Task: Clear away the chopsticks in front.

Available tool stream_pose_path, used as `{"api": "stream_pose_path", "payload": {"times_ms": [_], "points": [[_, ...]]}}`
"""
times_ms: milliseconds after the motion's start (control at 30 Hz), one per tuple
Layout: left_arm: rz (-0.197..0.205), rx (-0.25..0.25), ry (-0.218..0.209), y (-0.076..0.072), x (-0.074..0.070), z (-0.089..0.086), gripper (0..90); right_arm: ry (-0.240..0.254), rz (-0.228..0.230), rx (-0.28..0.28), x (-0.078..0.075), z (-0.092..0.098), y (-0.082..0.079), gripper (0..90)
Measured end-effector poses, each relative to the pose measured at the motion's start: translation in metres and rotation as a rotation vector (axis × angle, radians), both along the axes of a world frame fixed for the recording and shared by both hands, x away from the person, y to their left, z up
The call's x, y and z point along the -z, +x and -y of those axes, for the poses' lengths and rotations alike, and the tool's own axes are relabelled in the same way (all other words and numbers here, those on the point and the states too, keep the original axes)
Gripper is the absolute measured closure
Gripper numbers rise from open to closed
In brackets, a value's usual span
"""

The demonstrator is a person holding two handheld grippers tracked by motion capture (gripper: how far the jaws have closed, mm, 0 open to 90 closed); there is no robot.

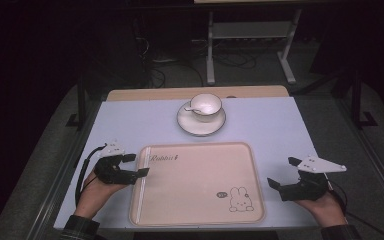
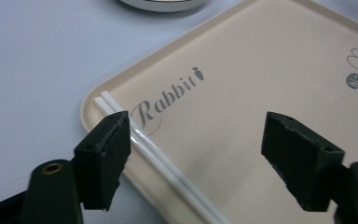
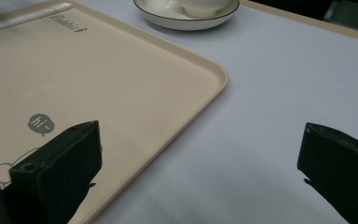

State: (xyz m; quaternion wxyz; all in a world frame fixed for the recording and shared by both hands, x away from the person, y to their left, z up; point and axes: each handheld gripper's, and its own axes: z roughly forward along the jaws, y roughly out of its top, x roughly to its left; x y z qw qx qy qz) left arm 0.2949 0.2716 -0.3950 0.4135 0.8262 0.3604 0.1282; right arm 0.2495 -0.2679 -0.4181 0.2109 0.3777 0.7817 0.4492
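One beige tray [image 1: 200, 200] lies flat on the pale table [image 1: 280, 125], and it holds two thin white sticks [image 2: 168, 161] that lie side by side, touching each other, along the edge of the tray that is nearest to the left gripper [image 1: 136, 165]. They are smooth, straight and round, like chopsticks or straws; which of them I cannot tell. The tray is a smooth, matte rectangle with rounded corners and a low raised rim, and it carries a printed word "Rabbit" near the sticks and one small rabbit drawing with a "hi" bubble in the corner close to the right gripper [image 1: 280, 175]. The left gripper stands at the left edge of the tray with its two black jaws wide apart and with nothing held between them; in the left gripper view the sticks pass just beside its left jaw, and whether the jaw touches them I cannot tell. The right gripper rests just beside the right edge of the tray, also with the jaws wide apart and with nothing held; in the right gripper view one jaw is over the rim of the tray and the other is over the bare table. Beyond both grippers, well apart from them, one round white saucer [image 1: 187, 125] with a dark rim carries one glossy white cup [image 1: 211, 105], and one small white spoon [image 1: 192, 108] lies in the cup.
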Motion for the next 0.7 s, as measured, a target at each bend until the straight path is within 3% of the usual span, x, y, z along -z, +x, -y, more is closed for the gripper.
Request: {"api": "stream_pose_path", "payload": {"times_ms": [233,500,700], "points": [[0.066,-0.015,-0.023,-0.011,-0.002,-0.014,15.6,0.019,0.015,-0.017,-0.003,-0.002,0.004,0.0],[0.114,-0.042,-0.048,-0.021,-0.001,-0.031,14.2,0.034,0.031,-0.032,-0.005,-0.004,0.005,0.0],[0.116,-0.051,-0.053,-0.024,0.0,-0.038,13.7,0.041,0.042,-0.026,-0.006,-0.002,0.005,0.0]]}}
